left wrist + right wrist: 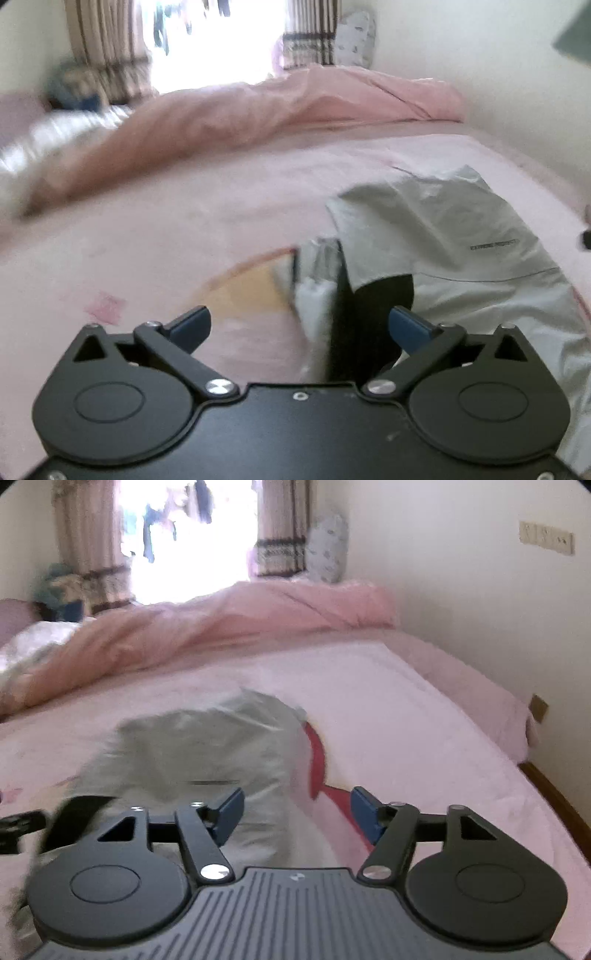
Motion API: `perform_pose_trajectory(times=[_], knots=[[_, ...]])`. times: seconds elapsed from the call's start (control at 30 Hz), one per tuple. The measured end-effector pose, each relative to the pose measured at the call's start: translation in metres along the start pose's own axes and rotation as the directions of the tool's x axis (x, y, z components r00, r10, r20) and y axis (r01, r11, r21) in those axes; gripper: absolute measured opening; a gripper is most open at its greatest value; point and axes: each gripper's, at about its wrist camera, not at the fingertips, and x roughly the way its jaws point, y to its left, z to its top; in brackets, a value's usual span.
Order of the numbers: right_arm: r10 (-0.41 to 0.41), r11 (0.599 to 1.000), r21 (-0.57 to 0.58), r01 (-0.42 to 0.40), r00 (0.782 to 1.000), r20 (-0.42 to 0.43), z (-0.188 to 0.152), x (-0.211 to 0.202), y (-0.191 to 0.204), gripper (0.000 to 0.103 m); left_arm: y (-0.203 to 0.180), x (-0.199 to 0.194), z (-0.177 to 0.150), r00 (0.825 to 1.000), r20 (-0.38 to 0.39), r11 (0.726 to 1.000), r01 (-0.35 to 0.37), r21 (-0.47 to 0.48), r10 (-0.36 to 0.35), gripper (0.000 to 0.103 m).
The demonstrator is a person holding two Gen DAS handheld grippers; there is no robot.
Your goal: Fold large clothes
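While the grey jacket [454, 236] lies rumpled on the pink bed [184, 221], the left tool [299, 325] and right tool [297, 812] both gape wide and empty; the slippery cloth could slide from a shallow pinch, spoiling the fold.

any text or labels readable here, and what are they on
"EXTREME PROTECT": small dark print on the grey jacket, left wrist view; slightly blurred, so this is my best reading.
Small round logo on the right gripper's ribbed body: too small to read.
Wall plate markings: too blurred to read.
Nothing else legible.
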Motion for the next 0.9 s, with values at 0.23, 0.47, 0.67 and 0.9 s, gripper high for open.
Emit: perform_pose_trajectory(times=[0.23,0.47,0.67,0.9], knots=[[-0.037,0.998,-0.062,0.033,0.997,-0.066,-0.027,-0.062,0.018,0.093,-0.016,-0.076,-0.005,0.998,-0.024,0.998,0.057,0.0,-0.057,0.103],[-0.054,0.995,-0.095,0.042,0.99,-0.133,-0.052,-0.076,0.028,0.093,-0.033,-0.11,-0.03,0.992,-0.065,0.993,0.112,0.031,-0.11,0.103],[-0.046,0.996,-0.077,0.035,0.988,-0.145,-0.055,-0.083,0.027,0.093,-0.038,-0.113,-0.036,0.99,-0.073,0.992,0.122,0.029,-0.12,0.103],[-0.046,0.996,-0.081,0.035,0.99,-0.137,-0.056,-0.086,0.027,0.093,-0.036,-0.116,-0.036,0.99,-0.072,0.992,0.125,0.017,-0.124,0.103]])
